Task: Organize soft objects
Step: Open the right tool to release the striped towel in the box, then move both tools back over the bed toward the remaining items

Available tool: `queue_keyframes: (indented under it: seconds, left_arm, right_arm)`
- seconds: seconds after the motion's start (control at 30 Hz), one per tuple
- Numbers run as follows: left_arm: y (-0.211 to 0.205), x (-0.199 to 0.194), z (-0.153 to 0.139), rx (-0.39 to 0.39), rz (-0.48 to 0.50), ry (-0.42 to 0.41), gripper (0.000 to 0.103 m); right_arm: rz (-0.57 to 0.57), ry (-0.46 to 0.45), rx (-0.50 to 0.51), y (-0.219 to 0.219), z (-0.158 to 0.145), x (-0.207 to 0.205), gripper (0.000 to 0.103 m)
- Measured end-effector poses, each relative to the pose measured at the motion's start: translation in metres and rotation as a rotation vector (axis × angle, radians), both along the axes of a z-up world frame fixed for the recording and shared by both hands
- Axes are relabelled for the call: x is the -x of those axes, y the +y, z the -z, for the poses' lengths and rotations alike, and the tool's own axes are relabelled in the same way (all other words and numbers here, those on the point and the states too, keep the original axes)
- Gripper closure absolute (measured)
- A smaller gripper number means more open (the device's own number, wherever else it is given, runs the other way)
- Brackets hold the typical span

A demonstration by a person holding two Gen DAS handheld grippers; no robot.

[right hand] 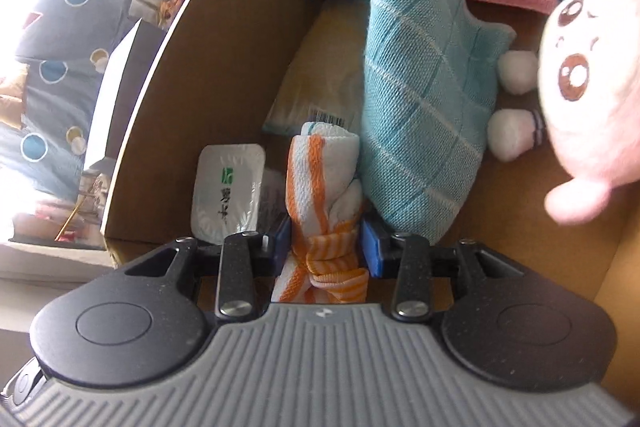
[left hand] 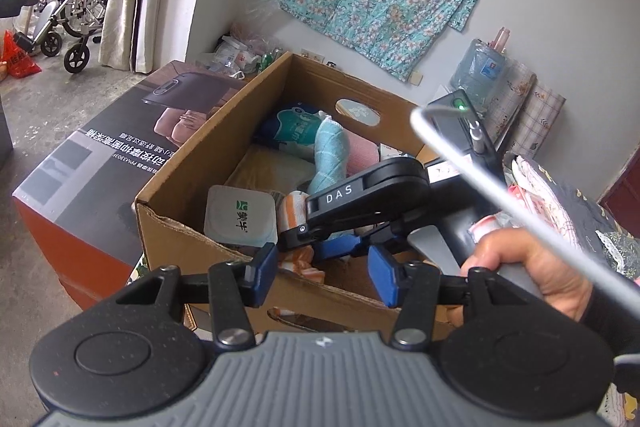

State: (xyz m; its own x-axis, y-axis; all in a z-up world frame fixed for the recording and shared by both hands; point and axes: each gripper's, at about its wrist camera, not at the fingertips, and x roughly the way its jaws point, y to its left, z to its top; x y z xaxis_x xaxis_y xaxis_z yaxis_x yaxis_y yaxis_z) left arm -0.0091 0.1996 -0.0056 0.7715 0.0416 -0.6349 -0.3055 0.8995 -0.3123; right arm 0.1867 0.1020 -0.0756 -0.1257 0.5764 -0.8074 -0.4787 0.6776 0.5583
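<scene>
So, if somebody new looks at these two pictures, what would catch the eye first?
Probably the orange-striped white towel, knotted and clamped between the blue pads of the right tongs low inside the cardboard box. Just beside it leans a teal checked cloth bundle, with a pink plush toy with big brown eyes at the right edge. The left tongs hang open at the box's near rim, holding nothing.

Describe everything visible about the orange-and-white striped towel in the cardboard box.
The orange-and-white striped terry towel is rolled into a bundle and knotted at its near end. It lies lengthwise inside the brown cardboard box, pinched between the right gripper's blue fingers. The teal checked cloth presses its right side.
</scene>
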Motion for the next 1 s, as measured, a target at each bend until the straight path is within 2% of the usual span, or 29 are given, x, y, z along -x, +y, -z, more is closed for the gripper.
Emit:
queue_keyframes:
  seconds: [0.07, 0.13, 0.17, 0.27, 0.4, 0.57, 0.63, 0.7, 0.83, 1.0]
  left_arm:
    - [0.0, 0.0, -0.001, 0.0, 0.0, 0.001, 0.051]
    - [0.0, -0.001, -0.002, 0.0, 0.001, 0.002, 0.051]
    - [-0.001, -0.001, -0.002, -0.001, 0.0, 0.003, 0.051]
    - [-0.004, -0.002, -0.004, -0.003, 0.004, -0.003, 0.049]
    - [-0.009, -0.001, -0.008, -0.018, 0.012, -0.012, 0.043]
    - [-0.022, 0.001, -0.014, -0.018, 0.037, -0.038, 0.035]
    - [-0.031, 0.001, -0.016, -0.018, 0.064, -0.049, 0.031]
    - [-0.041, 0.0, -0.017, -0.023, 0.097, -0.055, 0.026]
    - [-0.065, -0.003, -0.018, -0.017, 0.167, -0.071, 0.022]
    - [-0.102, -0.009, -0.018, -0.022, 0.269, -0.095, 0.02]
  right_arm:
    - [-0.019, 0.013, 0.008, 0.002, 0.001, -0.002, 0.063]
    - [-0.04, 0.09, 0.021, 0.002, 0.009, -0.007, 0.063]
    - [-0.031, 0.117, 0.022, 0.0, 0.012, -0.009, 0.059]
    - [-0.006, 0.118, 0.01, -0.01, 0.009, -0.012, 0.049]
    - [0.039, 0.102, -0.073, -0.034, -0.011, -0.016, 0.035]
    - [0.105, 0.035, -0.246, -0.099, -0.045, -0.01, 0.026]
    - [0.11, 0.011, -0.381, -0.128, -0.054, -0.004, 0.026]
    - [0.146, -0.03, -0.471, -0.156, -0.066, 0.009, 0.02]
    - [0.211, -0.168, -0.511, -0.202, -0.088, 0.037, 0.018]
    - [0.313, -0.229, -0.511, -0.276, -0.091, 0.068, 0.018]
